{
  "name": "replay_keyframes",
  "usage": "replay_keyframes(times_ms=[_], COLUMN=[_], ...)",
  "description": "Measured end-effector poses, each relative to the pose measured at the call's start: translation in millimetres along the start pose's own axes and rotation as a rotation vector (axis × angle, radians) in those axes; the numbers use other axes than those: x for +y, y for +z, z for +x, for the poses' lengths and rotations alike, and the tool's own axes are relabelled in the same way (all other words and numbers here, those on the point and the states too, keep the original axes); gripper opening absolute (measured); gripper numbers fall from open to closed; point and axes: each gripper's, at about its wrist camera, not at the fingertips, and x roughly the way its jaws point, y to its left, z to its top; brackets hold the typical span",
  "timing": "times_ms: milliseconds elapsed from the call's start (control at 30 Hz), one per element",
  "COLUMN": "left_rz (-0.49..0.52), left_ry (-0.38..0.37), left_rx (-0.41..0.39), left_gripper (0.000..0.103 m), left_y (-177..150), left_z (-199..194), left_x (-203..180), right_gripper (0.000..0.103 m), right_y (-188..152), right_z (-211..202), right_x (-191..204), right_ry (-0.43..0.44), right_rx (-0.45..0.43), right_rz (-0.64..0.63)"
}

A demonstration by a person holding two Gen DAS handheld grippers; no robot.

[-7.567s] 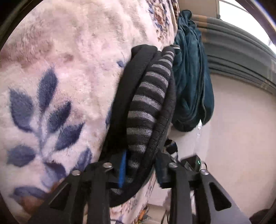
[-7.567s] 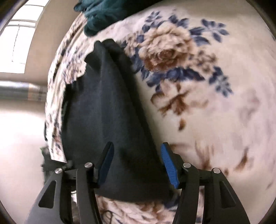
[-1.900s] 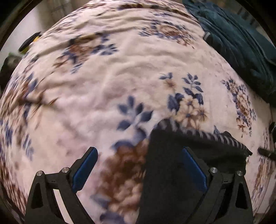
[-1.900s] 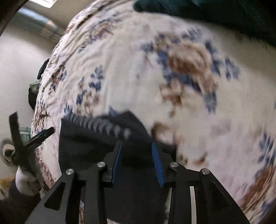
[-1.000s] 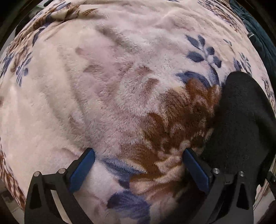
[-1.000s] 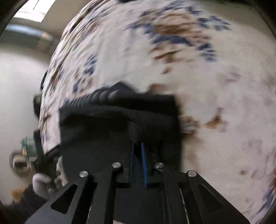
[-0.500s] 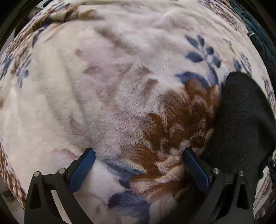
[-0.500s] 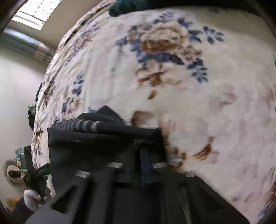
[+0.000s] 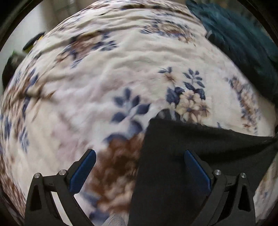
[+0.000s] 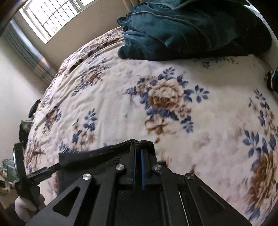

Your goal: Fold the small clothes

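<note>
Floral blanket [image 10: 111,97]; window [image 10: 52,15] rt view only.

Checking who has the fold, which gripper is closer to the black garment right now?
Right. The right gripper is shut on the black garment's edge, while the left gripper hangs open over its other end, gripping nothing.

Matt black knit garment [image 9: 182,156], fluffy floral fleece blanket [image 9: 121,73], plush teal velvet throw [image 10: 191,27]
</note>
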Motion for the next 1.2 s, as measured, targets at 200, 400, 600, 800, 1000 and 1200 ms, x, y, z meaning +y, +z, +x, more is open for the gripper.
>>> replay_keyframes(times_ms=[200,400,600,800,1000,1200], left_rz=[0.072,0.082,-0.027,-0.143,-0.255,-0.294], left_ry=[0.053,0.075,0.086,0.217,0.186,0.138], left_rx=[0.030,0.062,-0.051,-0.042,0.026,0.037], left_gripper=[0.103,0.103,0.103,0.103,0.103,0.103], left_y=[43.0,54.5,43.4,-3.3,-40.6,-43.4], left_z=[44.0,60.5,7.7,-12.9,-7.9,-0.6], left_x=[-18.8,-17.3,25.2,65.5,96.0,108.9], right_gripper=[0.004,0.006,0.036,0.036,0.036,0.006], right_y=[11.4,-0.6,26.1,35.7,9.2,-22.2], right_z=[49.0,126.1,60.5,55.7,127.7,190.1], right_x=[-21.6,-47.8,-38.2,92.5,235.2,281.6], right_ry=[-0.103,-0.024,-0.064,0.095,0.163,0.124], right_rx=[0.058,0.404,0.309,0.394,0.528,0.671], right_rz=[0.050,0.179,0.098,-0.348,-0.689,-0.800])
